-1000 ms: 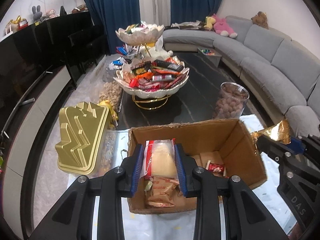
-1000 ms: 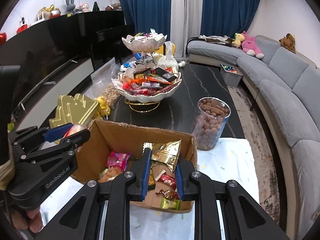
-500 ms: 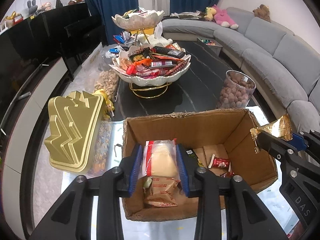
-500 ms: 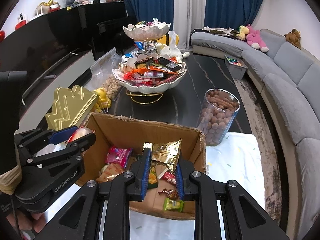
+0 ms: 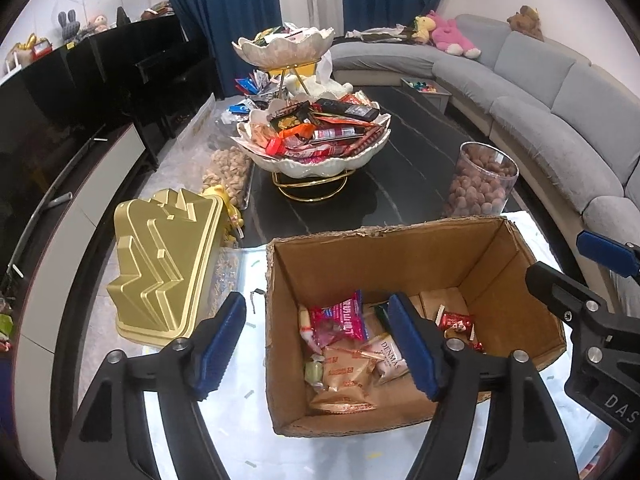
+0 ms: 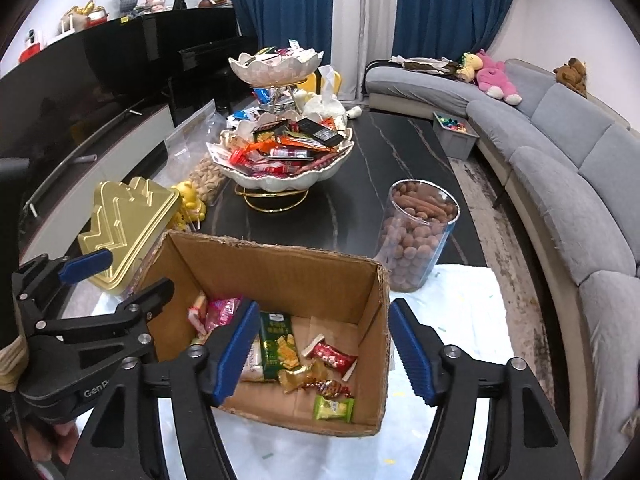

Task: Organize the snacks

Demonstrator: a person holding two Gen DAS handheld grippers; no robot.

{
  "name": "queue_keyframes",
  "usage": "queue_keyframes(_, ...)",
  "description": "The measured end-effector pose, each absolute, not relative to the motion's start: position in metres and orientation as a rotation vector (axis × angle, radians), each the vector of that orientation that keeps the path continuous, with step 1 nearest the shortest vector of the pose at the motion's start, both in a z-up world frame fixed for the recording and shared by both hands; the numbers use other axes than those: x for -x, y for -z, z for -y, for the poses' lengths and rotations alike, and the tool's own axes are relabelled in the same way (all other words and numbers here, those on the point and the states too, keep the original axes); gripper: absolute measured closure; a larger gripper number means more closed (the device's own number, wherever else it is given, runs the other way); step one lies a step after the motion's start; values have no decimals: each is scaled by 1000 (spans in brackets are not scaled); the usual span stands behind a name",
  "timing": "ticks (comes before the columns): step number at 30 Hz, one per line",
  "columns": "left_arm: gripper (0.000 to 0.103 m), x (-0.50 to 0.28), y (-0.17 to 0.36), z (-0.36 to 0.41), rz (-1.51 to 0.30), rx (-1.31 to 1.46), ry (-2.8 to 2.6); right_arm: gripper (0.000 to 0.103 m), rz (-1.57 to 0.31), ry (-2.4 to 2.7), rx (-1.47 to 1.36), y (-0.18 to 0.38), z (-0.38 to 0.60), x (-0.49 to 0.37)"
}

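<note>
Both opening, gripping nothing — left gripper (image 5: 316,340) above pink packet (image 5: 340,318) in cardboard box (image 5: 400,252); right gripper (image 6: 324,350) seemingly straddling box's right wall — green packet (image 6: 278,340) just beside its left finger.

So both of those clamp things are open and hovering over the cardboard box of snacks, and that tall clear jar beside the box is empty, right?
Not quite: the clear jar is not empty; the right wrist view shows it filled with brown round snacks. The rest holds: the left gripper and right gripper are opening, nothing between their jaws, over the cardboard box.
</note>
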State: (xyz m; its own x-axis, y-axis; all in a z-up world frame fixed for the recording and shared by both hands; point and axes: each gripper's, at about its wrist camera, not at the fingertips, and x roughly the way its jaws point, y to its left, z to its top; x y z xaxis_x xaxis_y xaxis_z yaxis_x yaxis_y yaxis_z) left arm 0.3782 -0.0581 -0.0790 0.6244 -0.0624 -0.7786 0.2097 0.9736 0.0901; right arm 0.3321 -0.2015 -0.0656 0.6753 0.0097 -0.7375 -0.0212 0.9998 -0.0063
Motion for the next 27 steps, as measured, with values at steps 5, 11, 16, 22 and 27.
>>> queue_keyframes(5,23,-377,78,57,-884,-173,160,29,-826,-11,12,63,202,-331)
queue_keyframes(11,18,-371,71,55,-872,-168,157,28,-811,2,0,57,205,-326)
queue_keyframes(16,17,-359,63,54,-860,-168,153,28,-795,10,-9,49,206,-315)
queue_keyframes(22,17,-338,52,51,-858,-160,141,28,-772,17,-14,40,208,-296)
queue_keyframes(27,16,-320,48,50,-858,-153,141,28,-766,30,-24,36,211,-280)
